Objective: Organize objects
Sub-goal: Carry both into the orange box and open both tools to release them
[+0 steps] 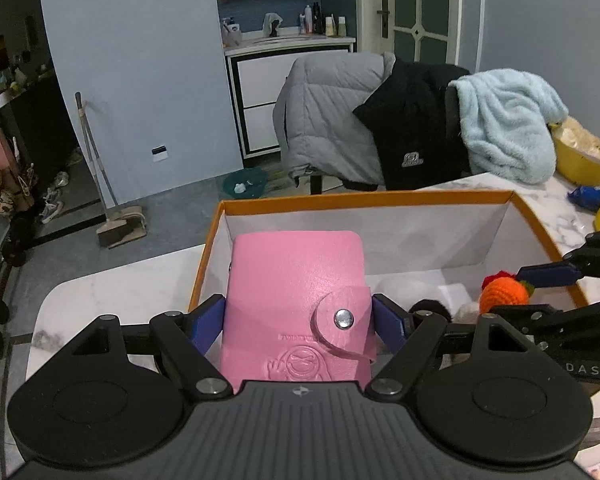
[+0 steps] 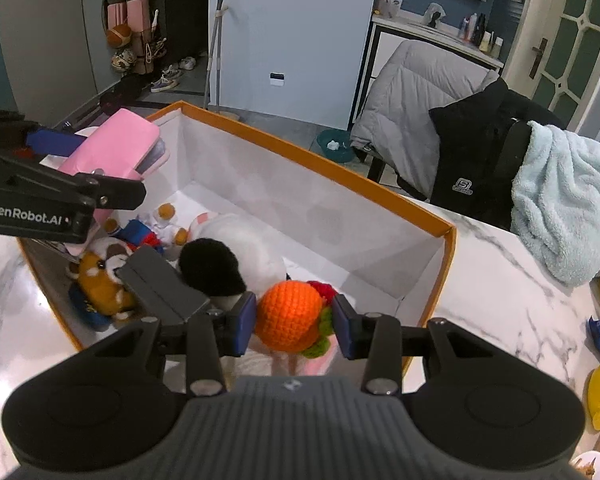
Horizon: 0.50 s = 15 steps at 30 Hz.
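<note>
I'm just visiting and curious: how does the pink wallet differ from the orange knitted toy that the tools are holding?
The pink wallet is flat, smooth and rectangular with a snap strap; the orange knitted toy is round and crocheted, with red and green trim. The wallet fills the left tool, whose fingers stand wide; the toy sits in the narrower right tool. Both are gripped above the orange-rimmed box.

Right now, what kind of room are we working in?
Probably a lived-in home, an open dining area beside a washroom. A marble-patterned table has coats over a chair, a vanity sink with toiletry bottles stands behind, and a broom leans on the wall.
</note>
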Available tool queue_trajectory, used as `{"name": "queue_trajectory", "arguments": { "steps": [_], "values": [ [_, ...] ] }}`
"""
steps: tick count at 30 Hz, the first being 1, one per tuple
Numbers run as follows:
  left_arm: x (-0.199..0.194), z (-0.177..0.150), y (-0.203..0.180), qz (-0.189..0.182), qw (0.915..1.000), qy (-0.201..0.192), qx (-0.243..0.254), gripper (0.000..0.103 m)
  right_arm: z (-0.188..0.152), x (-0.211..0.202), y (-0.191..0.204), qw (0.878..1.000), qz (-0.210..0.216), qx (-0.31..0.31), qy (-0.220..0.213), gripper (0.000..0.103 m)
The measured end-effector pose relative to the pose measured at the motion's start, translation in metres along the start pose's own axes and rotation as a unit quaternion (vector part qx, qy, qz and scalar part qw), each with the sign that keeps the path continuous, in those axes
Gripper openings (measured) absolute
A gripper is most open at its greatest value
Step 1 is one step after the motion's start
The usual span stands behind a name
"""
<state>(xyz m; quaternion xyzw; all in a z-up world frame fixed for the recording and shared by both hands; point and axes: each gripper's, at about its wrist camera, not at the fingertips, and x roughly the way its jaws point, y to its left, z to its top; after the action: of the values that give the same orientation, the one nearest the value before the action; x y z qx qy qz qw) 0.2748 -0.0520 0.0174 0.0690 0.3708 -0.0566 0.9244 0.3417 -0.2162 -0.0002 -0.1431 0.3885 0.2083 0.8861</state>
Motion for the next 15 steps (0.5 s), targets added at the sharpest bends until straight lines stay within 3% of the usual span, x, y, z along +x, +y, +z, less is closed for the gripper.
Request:
{"name": "queue_trajectory", "arguments": {
  "steps": [15],
  "values": [
    [0.025,-0.010,0.003,0.020,0.9993,0.031,0.005,0.092,-0.005,0.017,-0.001,1.000,-0.011,-0.004,0.002,0.044]
  ]
}}
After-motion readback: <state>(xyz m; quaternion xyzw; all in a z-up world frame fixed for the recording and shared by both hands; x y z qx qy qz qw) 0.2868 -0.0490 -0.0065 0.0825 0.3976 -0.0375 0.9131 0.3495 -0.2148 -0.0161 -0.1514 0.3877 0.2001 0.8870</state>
